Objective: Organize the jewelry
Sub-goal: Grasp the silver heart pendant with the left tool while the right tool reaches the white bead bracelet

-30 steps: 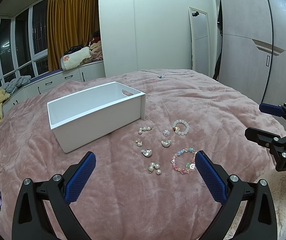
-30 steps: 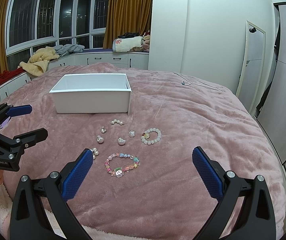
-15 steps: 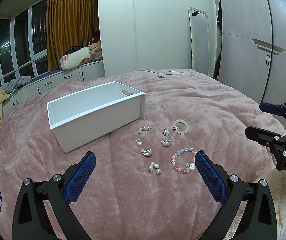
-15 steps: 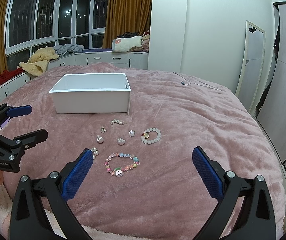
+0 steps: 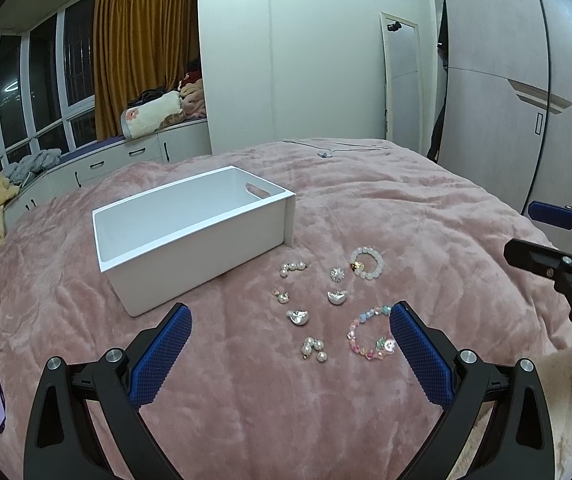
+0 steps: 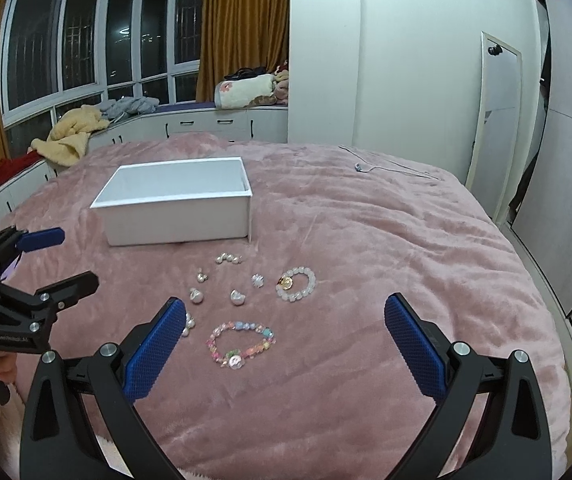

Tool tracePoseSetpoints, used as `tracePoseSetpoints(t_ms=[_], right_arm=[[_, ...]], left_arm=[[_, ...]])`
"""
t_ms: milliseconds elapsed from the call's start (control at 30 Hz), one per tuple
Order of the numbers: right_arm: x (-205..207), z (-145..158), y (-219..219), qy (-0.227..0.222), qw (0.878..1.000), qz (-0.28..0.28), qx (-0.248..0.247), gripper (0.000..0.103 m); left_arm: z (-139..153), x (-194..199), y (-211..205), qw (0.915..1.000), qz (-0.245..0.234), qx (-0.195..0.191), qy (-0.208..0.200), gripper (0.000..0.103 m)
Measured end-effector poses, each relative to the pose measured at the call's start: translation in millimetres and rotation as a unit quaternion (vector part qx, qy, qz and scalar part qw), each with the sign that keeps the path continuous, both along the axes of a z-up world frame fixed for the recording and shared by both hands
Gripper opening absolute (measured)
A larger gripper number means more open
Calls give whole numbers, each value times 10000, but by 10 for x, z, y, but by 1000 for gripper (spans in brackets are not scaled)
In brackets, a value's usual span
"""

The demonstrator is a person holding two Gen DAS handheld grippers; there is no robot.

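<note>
1. jewelry is lying scattered on the pink blanket point(image 5: 386, 208), every piece outside the white storage box point(image 5: 190, 236), so the sorting is sitting right at the starting line.
2. the box is showing a bare white interior in both views; nothing is resting inside as far as the pictures show.
3. the left gripper point(image 5: 290, 354) is hovering above the near edge of the spread, its blue pads spread wide and holding nothing.
4. the right gripper point(image 6: 284, 350) is hanging over the same patch, jaws also wide apart and gripping nothing.
5. the colorful bead bracelet point(image 6: 241, 345) is lying closest to both tools, between the right gripper's pads in its own view.
6. the white bead bracelet with a gold charm point(image 6: 296, 283) is sitting further back, near the small flower stud point(image 6: 257, 280).
7. pearl earrings point(image 5: 313, 349) and a pearl cluster point(image 5: 292, 268) are dotted around two silver shell-like pieces point(image 5: 298, 316), all well clear of the box wall.
8. a thin chain necklace point(image 6: 386, 162) is lying far back on the bed, well apart from the rest.
9. judging by this, everything is waiting to be lifted in; the tiny studs are looking like the fiddliest grabs on plush fabric.
</note>
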State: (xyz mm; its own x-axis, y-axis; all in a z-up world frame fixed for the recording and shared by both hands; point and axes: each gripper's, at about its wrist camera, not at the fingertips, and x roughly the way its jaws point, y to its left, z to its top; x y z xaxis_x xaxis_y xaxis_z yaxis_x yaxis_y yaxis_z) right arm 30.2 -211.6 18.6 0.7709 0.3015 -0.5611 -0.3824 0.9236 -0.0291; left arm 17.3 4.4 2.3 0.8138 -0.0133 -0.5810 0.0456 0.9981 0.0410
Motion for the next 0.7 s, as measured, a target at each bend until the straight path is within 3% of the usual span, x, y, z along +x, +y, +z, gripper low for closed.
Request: tracePoseSetpoints(t_ms=[300,700], right_arm=[[537,-49,168,301,9987,113,-400,98],[1124,-272,323,696,9967,62,-413,97]], left_arm=[[8,385,63,9996,-23,4,265,100],[-300,904,119,9971,-73,19,756,100]])
